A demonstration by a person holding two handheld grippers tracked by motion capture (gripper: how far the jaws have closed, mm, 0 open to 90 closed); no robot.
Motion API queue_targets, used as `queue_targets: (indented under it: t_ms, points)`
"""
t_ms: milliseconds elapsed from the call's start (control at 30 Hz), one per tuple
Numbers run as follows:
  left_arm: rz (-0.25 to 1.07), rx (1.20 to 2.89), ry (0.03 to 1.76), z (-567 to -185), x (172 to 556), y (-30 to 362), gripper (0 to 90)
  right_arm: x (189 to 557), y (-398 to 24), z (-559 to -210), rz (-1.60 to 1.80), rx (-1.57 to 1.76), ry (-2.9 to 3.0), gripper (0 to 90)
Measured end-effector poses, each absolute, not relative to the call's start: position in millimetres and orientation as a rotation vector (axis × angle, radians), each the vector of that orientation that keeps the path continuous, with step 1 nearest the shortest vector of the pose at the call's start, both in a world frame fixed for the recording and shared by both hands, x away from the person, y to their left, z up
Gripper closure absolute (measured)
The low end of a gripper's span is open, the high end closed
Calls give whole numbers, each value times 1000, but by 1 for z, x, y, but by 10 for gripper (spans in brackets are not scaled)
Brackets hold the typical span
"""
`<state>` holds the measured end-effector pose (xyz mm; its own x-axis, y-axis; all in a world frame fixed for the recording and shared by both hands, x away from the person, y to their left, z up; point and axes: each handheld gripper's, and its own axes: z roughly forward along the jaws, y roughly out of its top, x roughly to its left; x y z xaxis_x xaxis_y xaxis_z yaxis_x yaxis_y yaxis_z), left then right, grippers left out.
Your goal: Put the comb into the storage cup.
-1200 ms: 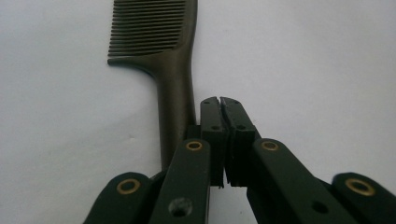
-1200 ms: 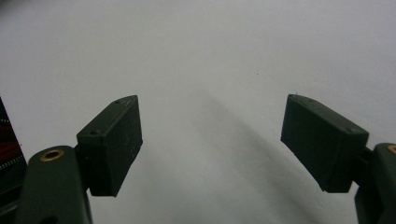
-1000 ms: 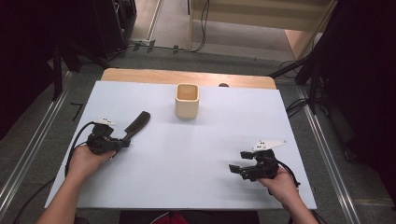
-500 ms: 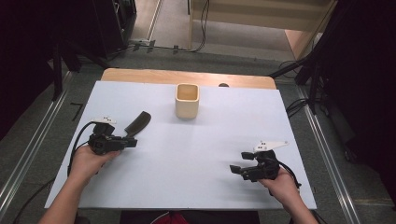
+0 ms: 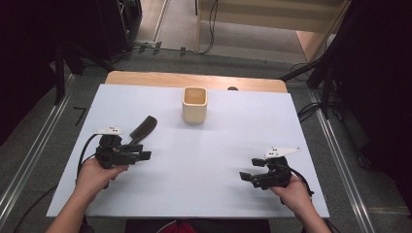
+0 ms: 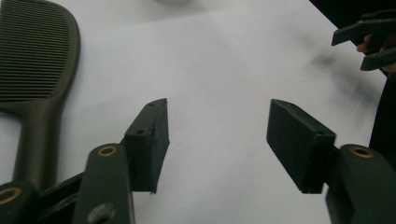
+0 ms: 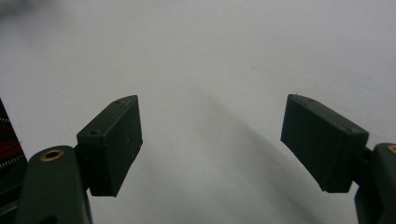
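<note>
A dark comb (image 5: 142, 130) with a ribbed head lies flat on the white table sheet (image 5: 228, 141), left of centre. My left gripper (image 5: 146, 156) sits just in front of it, pointing right. Its jaws have just been opening and now stand open with only bare sheet between them. In the left gripper view the comb (image 6: 36, 65) lies to the left of the left gripper (image 6: 217, 137), apart from its fingers (image 6: 152, 140). My right gripper (image 5: 245, 175) hovers low at the near right, open and holding nothing. The right gripper view shows the right gripper (image 7: 210, 144) over plain sheet.
A beige square cup (image 5: 195, 104) stands upright at the back centre of the sheet. Behind the sheet runs the table's wooden back edge (image 5: 145, 78). Metal rails (image 5: 29, 160) flank the table. The other hand's gripper (image 6: 369, 39) appears far off in the left gripper view.
My left gripper has come off the comb's handle, opened its jaws and swung to point right, slightly nearer me. The comb stays where it lay. The right gripper has not moved.
</note>
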<state>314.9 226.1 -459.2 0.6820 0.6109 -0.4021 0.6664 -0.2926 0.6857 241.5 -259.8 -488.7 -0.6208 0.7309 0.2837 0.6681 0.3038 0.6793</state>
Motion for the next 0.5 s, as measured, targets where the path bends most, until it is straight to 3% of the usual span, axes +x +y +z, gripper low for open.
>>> queue_targets:
  t_ms: [200, 500]
  points:
    - [-24, 2007, 952, -459, 305, 223, 317, 241, -261, -489, 1226, 1336, 2468, 188]
    - [-6, 2006, 951, -460, 291, 223, 302, 241, -261, -489, 1224, 1332, 2470, 189]
